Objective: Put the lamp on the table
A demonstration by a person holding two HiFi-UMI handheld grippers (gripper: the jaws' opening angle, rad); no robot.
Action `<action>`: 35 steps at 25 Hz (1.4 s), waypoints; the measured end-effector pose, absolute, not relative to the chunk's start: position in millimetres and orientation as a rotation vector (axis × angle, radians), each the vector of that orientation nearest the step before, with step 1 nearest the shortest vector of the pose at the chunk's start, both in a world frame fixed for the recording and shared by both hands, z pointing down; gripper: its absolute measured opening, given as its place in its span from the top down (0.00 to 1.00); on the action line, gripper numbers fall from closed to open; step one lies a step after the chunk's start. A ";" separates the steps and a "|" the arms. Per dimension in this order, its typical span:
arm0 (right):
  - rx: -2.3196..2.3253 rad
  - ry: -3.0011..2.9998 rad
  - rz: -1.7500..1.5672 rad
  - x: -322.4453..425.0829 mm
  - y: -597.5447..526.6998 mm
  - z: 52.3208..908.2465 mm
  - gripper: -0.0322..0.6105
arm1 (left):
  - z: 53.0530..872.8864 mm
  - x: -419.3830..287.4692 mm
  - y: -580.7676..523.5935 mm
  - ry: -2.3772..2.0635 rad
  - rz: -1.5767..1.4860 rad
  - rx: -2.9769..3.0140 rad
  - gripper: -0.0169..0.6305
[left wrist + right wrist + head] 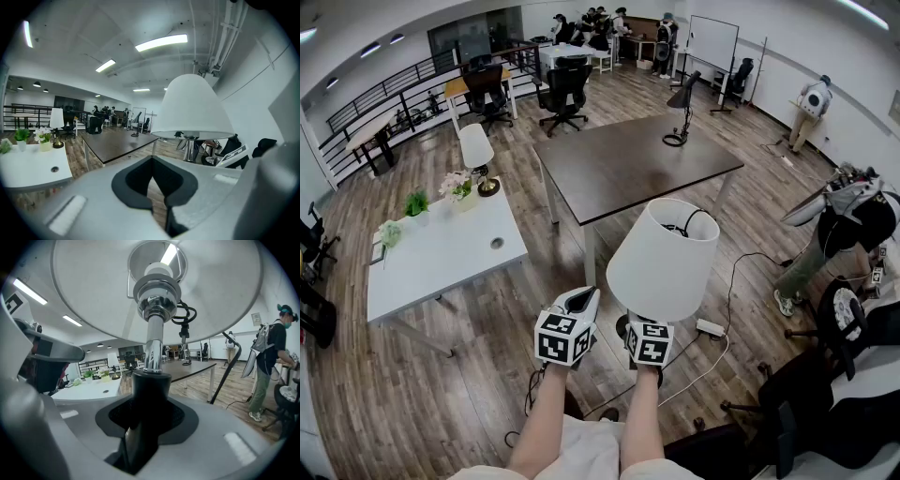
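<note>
The lamp has a white cone shade (662, 258) on a chrome stem (152, 341) with a black lower sleeve. My right gripper (147, 427) is shut on that sleeve and holds the lamp upright in the air, near the front corner of the dark brown table (628, 164). In the head view the shade hides most of the right gripper (645, 330). My left gripper (584, 300) hangs just left of the lamp, apart from it, its jaws together on nothing. From the left gripper view the shade (192, 108) stands to the right, beyond the left gripper (157, 197).
A white table (441, 248) at left carries a second white-shade lamp (475, 150) and small plants. A black desk lamp (680, 103) stands on the dark table's far side. A power strip (710, 327) and cables lie on the wood floor. A person (825, 234) and chairs are at right.
</note>
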State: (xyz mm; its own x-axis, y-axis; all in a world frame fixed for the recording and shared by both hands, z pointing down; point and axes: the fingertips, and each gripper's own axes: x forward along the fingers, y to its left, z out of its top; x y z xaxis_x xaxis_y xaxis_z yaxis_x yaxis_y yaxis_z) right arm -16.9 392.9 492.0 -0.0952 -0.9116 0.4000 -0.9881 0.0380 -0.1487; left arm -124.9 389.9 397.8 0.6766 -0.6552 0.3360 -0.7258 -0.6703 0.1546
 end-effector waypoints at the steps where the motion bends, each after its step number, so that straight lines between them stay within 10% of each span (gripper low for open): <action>1: 1.971 -2.113 0.576 -17.0 389.6 492.2 0.71 | 397.8 -127.2 385.7 -1.104 0.356 2.614 0.97; 35: 2.185 -1.879 0.529 -37.8 191.0 493.4 0.71 | 406.8 -147.3 148.8 -0.708 0.284 2.764 0.97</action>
State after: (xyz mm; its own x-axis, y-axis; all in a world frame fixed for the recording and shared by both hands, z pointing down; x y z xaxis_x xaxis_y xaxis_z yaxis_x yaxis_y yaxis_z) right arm -37.8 191.0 493.4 0.1223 -0.9079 0.4009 -0.9837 -0.1646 -0.0726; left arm -147.3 148.8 406.8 0.8610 -0.4406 0.2539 -0.4941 -0.8429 0.2129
